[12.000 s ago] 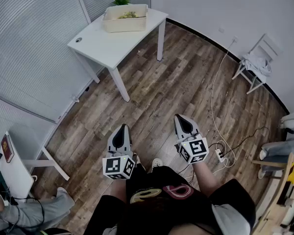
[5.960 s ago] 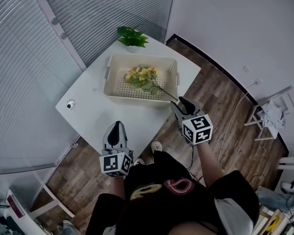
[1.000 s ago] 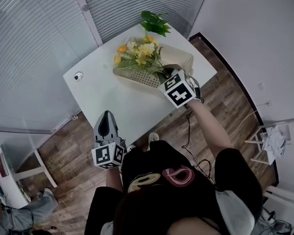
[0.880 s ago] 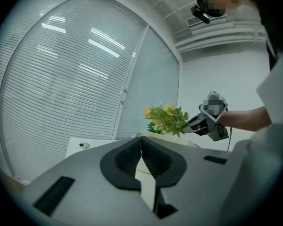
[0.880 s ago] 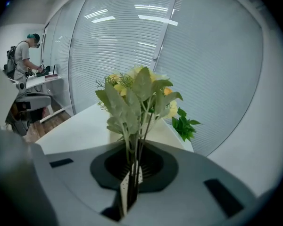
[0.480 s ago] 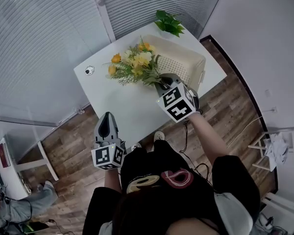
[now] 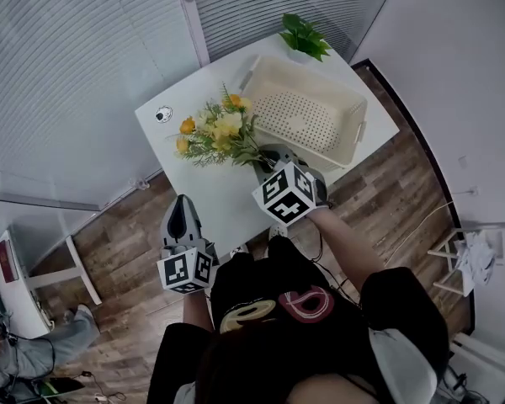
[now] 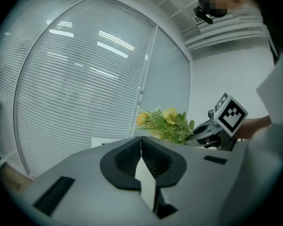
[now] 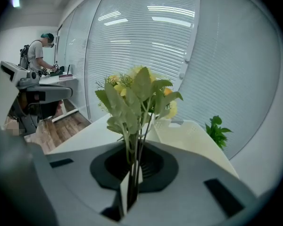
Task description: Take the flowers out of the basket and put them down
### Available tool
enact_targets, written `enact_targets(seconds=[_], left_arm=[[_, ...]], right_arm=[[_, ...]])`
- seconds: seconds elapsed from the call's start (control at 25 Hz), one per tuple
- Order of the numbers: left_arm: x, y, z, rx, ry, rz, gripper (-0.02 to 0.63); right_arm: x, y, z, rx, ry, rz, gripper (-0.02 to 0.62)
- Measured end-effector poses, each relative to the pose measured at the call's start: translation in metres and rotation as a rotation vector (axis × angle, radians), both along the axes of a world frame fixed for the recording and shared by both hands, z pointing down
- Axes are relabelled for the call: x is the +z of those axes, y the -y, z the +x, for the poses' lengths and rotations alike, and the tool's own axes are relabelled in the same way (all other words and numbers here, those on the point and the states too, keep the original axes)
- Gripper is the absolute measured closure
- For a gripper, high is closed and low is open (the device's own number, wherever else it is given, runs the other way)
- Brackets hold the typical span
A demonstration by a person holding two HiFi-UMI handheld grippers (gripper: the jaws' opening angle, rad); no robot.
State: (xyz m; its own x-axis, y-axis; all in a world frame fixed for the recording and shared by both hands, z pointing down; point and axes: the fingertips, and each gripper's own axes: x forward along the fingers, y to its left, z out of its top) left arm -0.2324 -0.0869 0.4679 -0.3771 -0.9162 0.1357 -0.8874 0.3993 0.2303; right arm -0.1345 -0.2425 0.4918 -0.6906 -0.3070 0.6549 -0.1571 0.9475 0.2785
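Note:
A bunch of yellow and orange flowers (image 7: 212, 135) with green leaves hangs over the white table (image 7: 223, 199), left of the cream perforated basket (image 7: 305, 116). My right gripper (image 7: 259, 167) is shut on the stems, which run between its jaws in the right gripper view as flowers (image 9: 137, 97). The basket (image 9: 188, 134) lies to the right behind them and holds nothing. My left gripper (image 7: 183, 219) is shut and holds nothing, low over the floor near the table's front edge. The left gripper (image 8: 141, 145) looks toward the flowers (image 8: 164, 125).
A green potted plant (image 7: 304, 35) stands at the table's far corner behind the basket. A small round fitting (image 7: 162, 114) sits in the table's left corner. Window blinds (image 7: 76, 66) line the far side. Another person (image 9: 37, 54) works at a desk further off.
My right gripper has carried the flowers left and toward me, from above the basket's edge to over the bare table. The basket now lies uncovered. My left gripper has stayed put.

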Motion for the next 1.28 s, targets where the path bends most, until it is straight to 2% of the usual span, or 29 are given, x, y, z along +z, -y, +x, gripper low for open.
enact_targets(seconds=[0.36, 0.72, 1.04, 1.28], left_arm=[[0.007, -0.017, -0.014, -0.046, 0.003, -0.024, 0.588], [0.007, -0.028, -0.023, -0.088, 0.005, -0.028, 0.588], [0.007, -0.060, -0.039, -0.189, 0.004, -0.036, 0.589], [0.017, -0.081, -0.047, -0.247, -0.031, -0.047, 0.589]], right_arm=[[0.037, -0.029, -0.019, -0.003, -0.012, -0.086, 0.578], [0.076, -0.039, -0.034, -0.005, -0.067, -0.087, 0.577], [0.107, -0.036, -0.050, 0.002, -0.123, -0.088, 0.577], [0.127, -0.035, -0.061, 0.010, -0.165, -0.083, 0.577]])
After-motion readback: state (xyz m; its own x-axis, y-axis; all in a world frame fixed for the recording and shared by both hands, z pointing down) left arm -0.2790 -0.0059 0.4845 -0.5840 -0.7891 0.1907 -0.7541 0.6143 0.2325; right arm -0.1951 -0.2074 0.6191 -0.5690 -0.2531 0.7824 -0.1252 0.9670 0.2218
